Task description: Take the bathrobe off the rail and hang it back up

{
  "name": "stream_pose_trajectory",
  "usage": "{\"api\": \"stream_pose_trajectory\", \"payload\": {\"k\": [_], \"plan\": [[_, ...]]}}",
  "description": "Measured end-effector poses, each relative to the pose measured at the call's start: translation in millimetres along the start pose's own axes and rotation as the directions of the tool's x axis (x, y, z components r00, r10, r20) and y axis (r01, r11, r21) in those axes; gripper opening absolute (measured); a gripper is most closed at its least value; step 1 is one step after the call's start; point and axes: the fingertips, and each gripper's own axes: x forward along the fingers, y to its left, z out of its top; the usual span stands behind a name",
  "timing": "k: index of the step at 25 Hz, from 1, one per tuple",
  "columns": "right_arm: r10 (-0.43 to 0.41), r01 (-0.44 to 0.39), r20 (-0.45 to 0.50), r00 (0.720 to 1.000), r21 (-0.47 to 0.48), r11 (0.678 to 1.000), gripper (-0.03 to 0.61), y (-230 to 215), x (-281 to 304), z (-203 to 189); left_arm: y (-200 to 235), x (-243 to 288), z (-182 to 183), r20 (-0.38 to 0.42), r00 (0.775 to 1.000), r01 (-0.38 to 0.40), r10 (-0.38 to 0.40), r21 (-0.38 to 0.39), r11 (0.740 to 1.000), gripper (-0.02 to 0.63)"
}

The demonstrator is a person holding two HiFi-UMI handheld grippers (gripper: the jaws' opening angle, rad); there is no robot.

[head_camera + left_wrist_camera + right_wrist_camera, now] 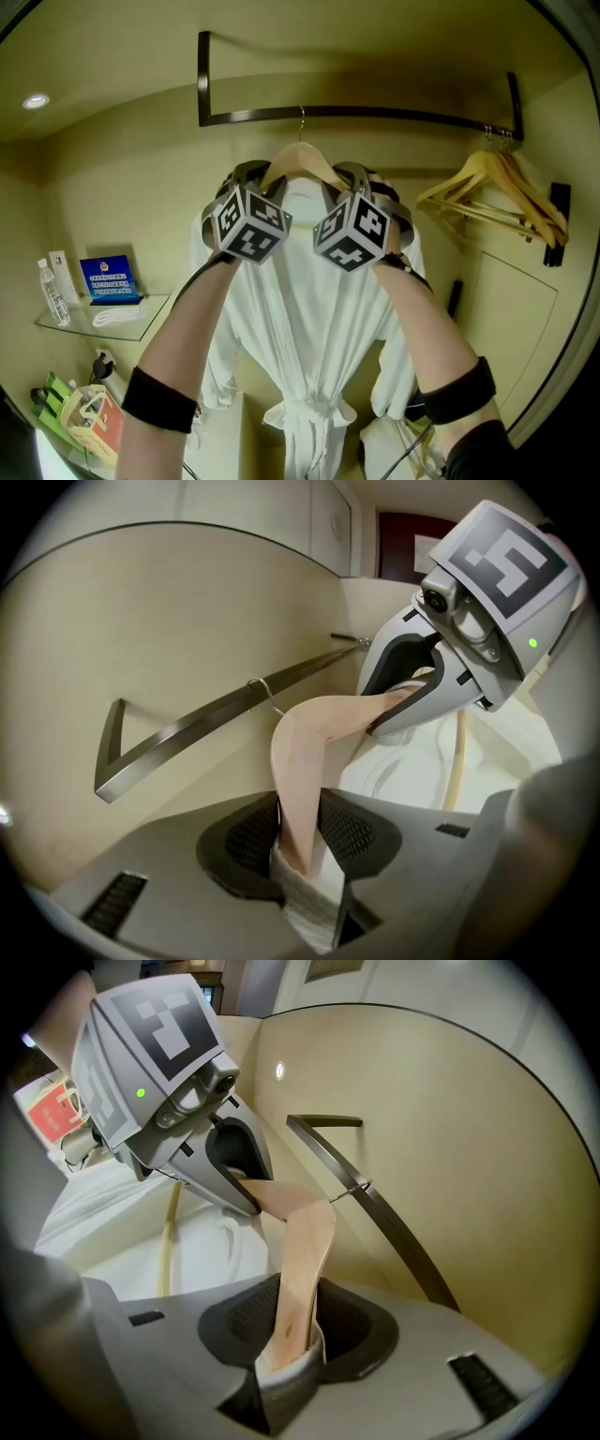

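Left gripper [302, 841]: You had it closed on the left arm of the wooden hanger [302, 155], with a fold of white terry pinched in alongside the wood.
Right gripper [292, 1326]: You had it clamped the same way on the hanger's right arm, with collar cloth caught at the pads.
Hanger: Its wire hook sat over the rail [375, 113], midway between your two grippers.
Bathrobe [305, 309]: It hung from that hanger on the rail. It draped down past your forearms, and the belt [305, 412] was knotted at the waist.
Handling: The robe looked soft, bulky and probably fairly heavy. The cloth would likely sag or slide off if the hanger tipped.
Where to hold: The stiff wood was the sound grip, one gripper per shoulder as you had it. The loose terry was not. A level lift seemed needed to clear the hook.
Spare hangers [497, 192]: These were empty wooden ones at the rail's right end, well apart from yours.
Glass shelf [141, 319]: It was low on the left and carried a water bottle [53, 291].
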Motion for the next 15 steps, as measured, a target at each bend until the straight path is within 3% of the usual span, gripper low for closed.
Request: {"api": "stream_pose_trajectory", "payload": {"k": [15], "plan": [[-0.074, 0.076, 0.082, 0.994, -0.018, 0.997, 0.122, -26.2, -15.6, 39.9, 30.8, -26.6, 25.2, 0.041, 0.998, -0.05, 0.051, -0.041, 0.998, 0.126]]}}
